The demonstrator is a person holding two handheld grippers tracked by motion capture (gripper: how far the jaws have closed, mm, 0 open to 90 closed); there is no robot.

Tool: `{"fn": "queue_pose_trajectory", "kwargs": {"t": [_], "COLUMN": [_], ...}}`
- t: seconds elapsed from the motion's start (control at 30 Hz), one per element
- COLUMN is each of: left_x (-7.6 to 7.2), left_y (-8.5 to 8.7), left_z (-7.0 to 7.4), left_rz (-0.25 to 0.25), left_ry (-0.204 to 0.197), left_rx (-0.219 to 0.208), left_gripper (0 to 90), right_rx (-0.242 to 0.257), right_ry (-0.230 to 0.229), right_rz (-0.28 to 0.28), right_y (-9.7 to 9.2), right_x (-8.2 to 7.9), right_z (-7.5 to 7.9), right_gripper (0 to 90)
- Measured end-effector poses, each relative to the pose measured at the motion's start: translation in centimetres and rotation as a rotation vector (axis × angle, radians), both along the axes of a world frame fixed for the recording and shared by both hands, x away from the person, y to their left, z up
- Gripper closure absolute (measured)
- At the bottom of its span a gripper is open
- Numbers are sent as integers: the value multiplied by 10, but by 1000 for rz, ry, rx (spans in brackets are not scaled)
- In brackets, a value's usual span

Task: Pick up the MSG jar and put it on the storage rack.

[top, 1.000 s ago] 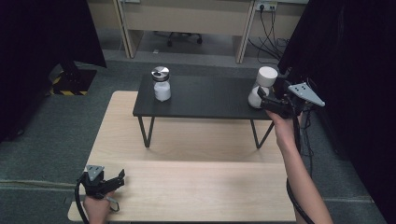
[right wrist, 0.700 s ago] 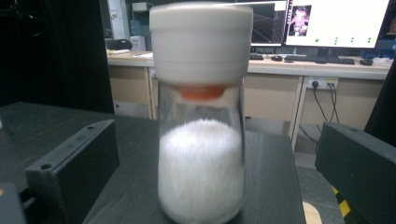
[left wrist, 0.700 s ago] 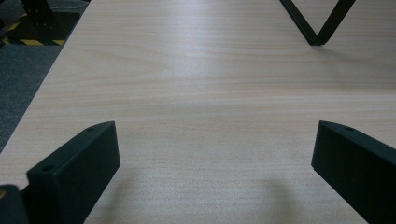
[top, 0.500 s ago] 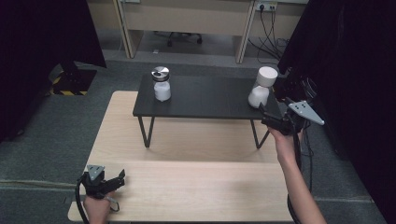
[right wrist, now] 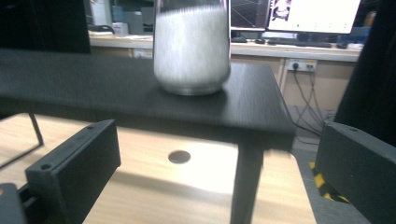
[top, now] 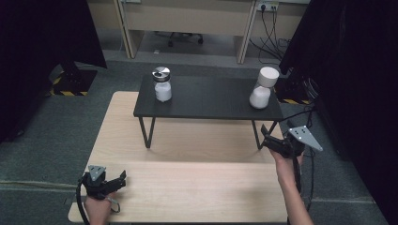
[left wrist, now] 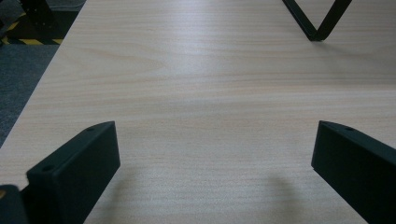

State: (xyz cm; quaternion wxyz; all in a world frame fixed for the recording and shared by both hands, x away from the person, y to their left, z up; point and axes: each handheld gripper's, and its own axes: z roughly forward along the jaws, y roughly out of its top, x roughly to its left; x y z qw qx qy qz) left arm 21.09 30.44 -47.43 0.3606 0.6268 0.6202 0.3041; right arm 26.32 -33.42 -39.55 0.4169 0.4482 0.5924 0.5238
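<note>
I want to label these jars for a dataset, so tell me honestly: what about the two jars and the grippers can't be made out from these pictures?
- Right jar, right gripper view: top and lid cut off by the upper edge, and motion-blurred.
- Right jar, high view: too small to tell what the white contents are.
- Left jar, high view: too small to read any label or contents.
- Left gripper, high view: the hand partly covers it, its cable runs off the bottom edge.

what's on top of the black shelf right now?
Two jars of white material stand on the black shelf: a silver-lidded jar near its left end, a white-lidded jar near its right end. What the white material is cannot be told; the wooden table under the shelf is mostly hidden.
</note>
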Motion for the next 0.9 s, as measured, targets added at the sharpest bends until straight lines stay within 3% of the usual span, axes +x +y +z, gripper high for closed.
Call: {"fn": "queue_pose_trajectory", "kwargs": {"t": [0.17, 0.4, 0.57, 0.9], "left_x": [1, 2, 3, 3], "left_y": [-1, -2, -3, -4], "left_z": [0, 2, 2, 3], "left_rz": [1, -1, 0, 1], "left_ry": [4, 12, 18, 22], "left_rx": [3, 13, 18, 24], "left_gripper": [2, 1, 1, 1], "right_rx": [-33, 27, 39, 68], "right_ry": [9, 39, 77, 116], "right_rz": [-4, -32, -57, -104], "right_y": [1, -2, -2, -6], "right_x": [-14, -36, -51, -78], "right_z": [-21, -58, -81, -109], "right_gripper": [3, 3, 3, 3]}}
